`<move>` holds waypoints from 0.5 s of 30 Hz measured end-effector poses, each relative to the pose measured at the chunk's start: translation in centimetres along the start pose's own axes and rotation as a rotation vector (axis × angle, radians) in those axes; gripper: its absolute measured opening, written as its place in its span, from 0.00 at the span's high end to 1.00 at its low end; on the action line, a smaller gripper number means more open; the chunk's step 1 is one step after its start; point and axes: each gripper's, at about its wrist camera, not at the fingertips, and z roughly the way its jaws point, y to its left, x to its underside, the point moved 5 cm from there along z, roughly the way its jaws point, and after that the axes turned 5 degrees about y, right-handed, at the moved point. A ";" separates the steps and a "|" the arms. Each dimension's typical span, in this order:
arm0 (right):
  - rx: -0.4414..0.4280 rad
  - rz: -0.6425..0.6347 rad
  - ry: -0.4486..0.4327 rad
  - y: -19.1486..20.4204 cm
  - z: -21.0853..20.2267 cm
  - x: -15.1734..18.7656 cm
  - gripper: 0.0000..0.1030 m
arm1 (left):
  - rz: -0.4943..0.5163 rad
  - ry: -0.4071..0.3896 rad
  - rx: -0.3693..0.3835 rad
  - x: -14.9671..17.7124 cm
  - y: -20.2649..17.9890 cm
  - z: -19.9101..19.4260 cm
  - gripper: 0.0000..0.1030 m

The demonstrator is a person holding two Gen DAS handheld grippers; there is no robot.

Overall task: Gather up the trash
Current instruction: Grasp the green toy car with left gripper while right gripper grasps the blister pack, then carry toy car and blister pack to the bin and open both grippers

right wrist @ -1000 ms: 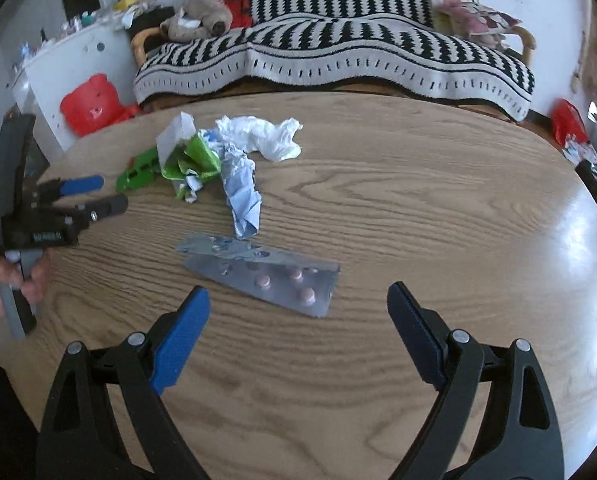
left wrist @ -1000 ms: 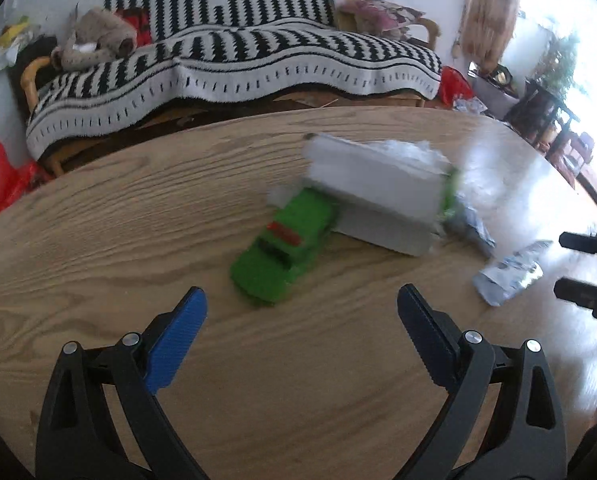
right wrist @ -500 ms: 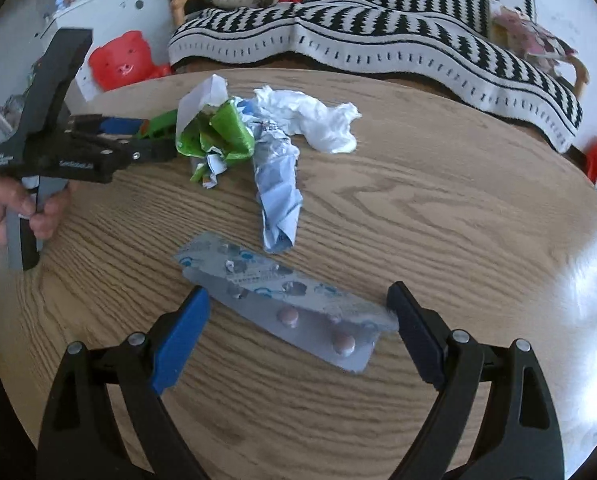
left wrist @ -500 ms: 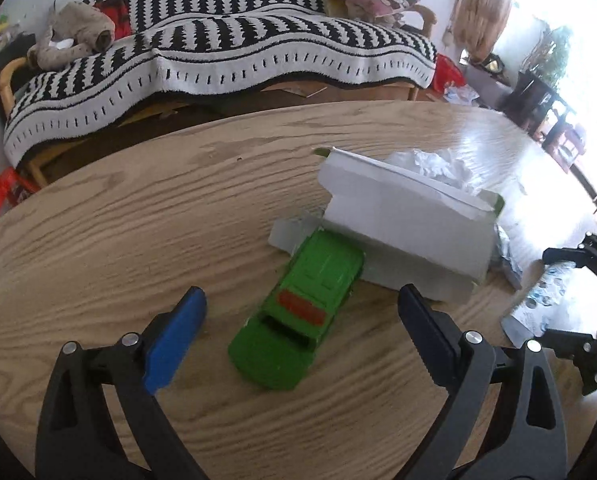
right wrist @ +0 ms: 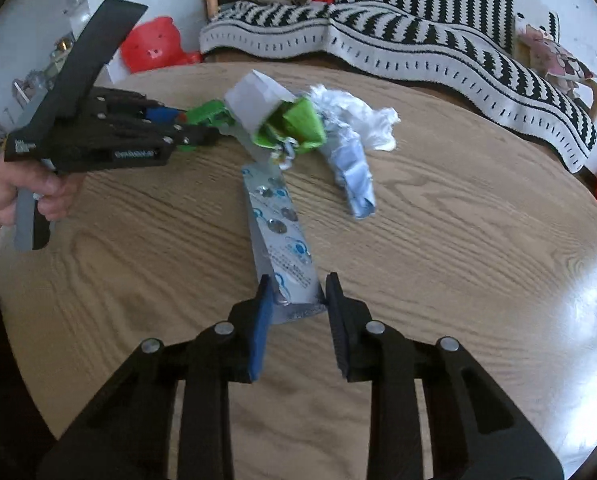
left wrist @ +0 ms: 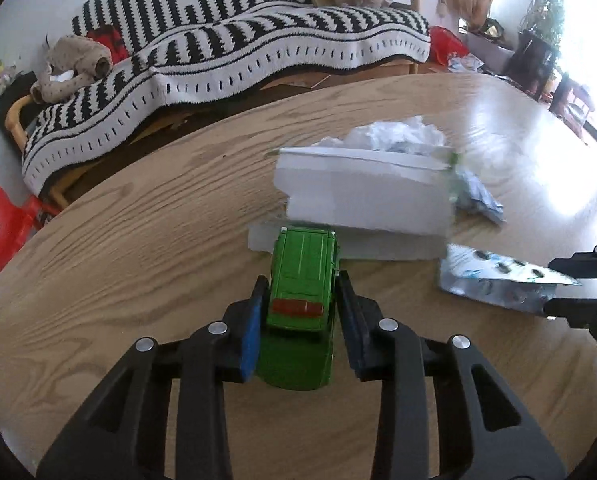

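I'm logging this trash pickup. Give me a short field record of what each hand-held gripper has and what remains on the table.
left hand-held gripper: jaws just closed onto green toy car
right hand-held gripper: jaws just closed onto silver blister pack
surface: round wooden table
remaining: white carton, green wrapper, crumpled tissue, blue-grey wrapper

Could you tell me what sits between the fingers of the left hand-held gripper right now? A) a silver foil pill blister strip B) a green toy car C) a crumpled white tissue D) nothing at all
B: in the left wrist view the left hand-held gripper has its blue pads against both sides of the green toy car; its jaws have just been closing.
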 end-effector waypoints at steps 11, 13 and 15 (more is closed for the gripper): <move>0.023 0.060 -0.053 1.0 -6.7 4.2 0.97 | -0.040 -0.030 0.025 2.4 -2.0 -6.1 0.68; 0.038 0.069 -0.063 0.8 -8.1 5.2 0.97 | -0.043 -0.041 0.036 2.4 -3.0 -6.9 0.68; 0.056 0.090 -0.083 0.3 -9.8 6.5 0.97 | -0.042 -0.052 0.057 2.4 -4.2 -7.6 0.68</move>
